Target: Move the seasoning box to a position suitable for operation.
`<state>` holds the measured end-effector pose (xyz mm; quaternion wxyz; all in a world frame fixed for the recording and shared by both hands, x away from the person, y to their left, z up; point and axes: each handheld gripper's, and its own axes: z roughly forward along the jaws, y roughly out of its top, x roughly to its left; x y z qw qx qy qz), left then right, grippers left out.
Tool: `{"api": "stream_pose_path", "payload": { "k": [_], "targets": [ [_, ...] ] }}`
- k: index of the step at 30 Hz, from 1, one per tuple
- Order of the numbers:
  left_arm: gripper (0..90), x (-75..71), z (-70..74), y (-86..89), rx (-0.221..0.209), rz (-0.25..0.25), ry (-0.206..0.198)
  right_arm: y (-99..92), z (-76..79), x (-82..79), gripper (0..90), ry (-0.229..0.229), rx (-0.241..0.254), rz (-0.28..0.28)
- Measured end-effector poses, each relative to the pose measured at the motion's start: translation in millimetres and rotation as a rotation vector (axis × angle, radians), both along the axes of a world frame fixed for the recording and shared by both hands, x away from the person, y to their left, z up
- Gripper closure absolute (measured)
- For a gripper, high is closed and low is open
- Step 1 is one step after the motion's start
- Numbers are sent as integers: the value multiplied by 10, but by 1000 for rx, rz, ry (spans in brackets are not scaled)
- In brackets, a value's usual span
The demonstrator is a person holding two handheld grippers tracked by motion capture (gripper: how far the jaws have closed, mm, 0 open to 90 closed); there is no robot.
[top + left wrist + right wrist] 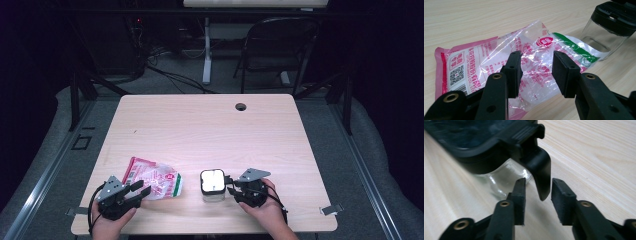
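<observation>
A crumpled clear plastic bag (155,180) with pink, red and green print lies near the table's front left. My left gripper (141,189) stands open at its near edge; in the left gripper view the bag (474,62) spreads behind and under my parted jaws (536,67), and the pads do not press on it. Right of the bag sits a clear container (212,184) with a black clip-on lid. My right gripper (231,185) is open at its right side. In the right gripper view the lid's black latch tab (541,170) hangs between my jaws (538,191), with gaps on both sides.
The wooden table (210,130) has a cable hole (241,106) near its far edge. A folding chair (280,45) and a desk leg stand on the floor beyond. In the left gripper view the container (604,37) sits just past the bag's green-striped end.
</observation>
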<state>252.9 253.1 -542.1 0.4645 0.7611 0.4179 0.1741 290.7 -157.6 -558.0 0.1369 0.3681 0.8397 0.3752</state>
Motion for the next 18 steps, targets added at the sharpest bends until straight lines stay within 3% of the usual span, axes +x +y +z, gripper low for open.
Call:
{"api": "stream_pose_path", "payload": {
  "k": [4, 6, 7, 10, 15, 18],
  "targets": [
    [594, -5, 8, 17, 0, 0, 4, -65, 110, -59, 580, -16, -7, 1],
    [594, -6, 9, 17, 0, 1, 4, -85, 140, -62, 568, -18, 9, -3],
    [594, -8, 12, 18, 5, 1, 6, -136, 205, -65, 553, -16, 45, -20],
    [594, -9, 12, 14, 4, 3, 3, -206, 276, -64, 554, -22, 57, -32],
    [594, -4, 6, 14, -5, 1, 8, -276, 420, -53, 596, -20, 103, -65],
    [594, -7, 3, 1, -3, 3, 2, -259, 533, -43, 639, -25, 86, -60]
  ]
}}
